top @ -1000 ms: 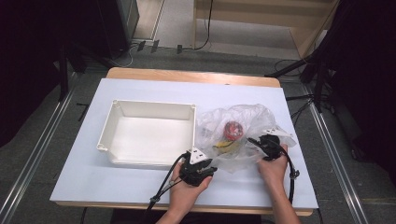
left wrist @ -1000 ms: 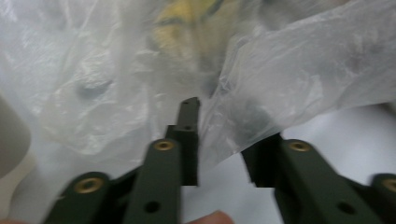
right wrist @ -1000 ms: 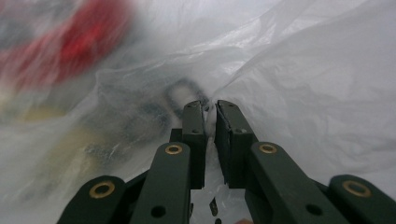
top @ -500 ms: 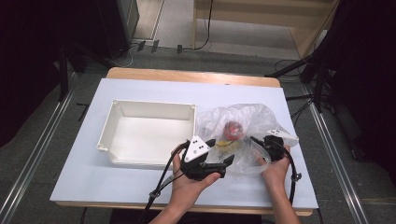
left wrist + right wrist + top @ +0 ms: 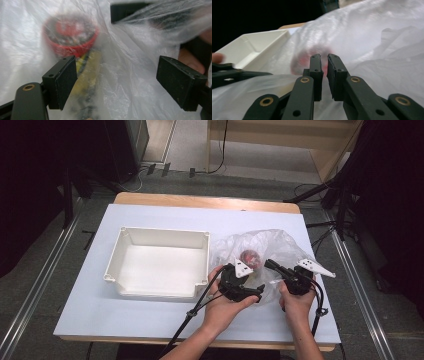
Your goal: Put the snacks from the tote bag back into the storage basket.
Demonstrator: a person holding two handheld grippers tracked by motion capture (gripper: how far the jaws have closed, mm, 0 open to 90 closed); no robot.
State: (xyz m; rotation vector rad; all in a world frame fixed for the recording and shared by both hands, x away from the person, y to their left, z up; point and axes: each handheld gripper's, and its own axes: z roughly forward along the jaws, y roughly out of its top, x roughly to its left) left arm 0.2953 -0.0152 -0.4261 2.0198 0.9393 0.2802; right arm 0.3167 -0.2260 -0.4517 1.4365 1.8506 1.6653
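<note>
- Nearest the person, two hands rest at the front edge of the desk (image 5: 150, 320), each holding a gripper against a clear plastic bag (image 5: 280, 247).
- The left gripper (image 5: 116, 75) has just been opening its jaws; they now stand wide apart, with loose bag film and a yellowish item (image 5: 87, 75) lying between the pads, unpressed.
- The right gripper (image 5: 324, 67) has its jaws almost together, apparently pinching a fold of bag film at the bag's near right side; the film between the pads is hard to make out.
- Inside the bag, just past the left gripper, sits a red round tub (image 5: 71, 37), seen through the plastic.
- Left of the bag stands an empty white tray (image 5: 127, 265), close beside it.
- The step in hand looks like opening the bag to get at its contents.
- Next, the left gripper likely needs a fresh hold on the film or an item, while the right keeps the bag steady.
</note>
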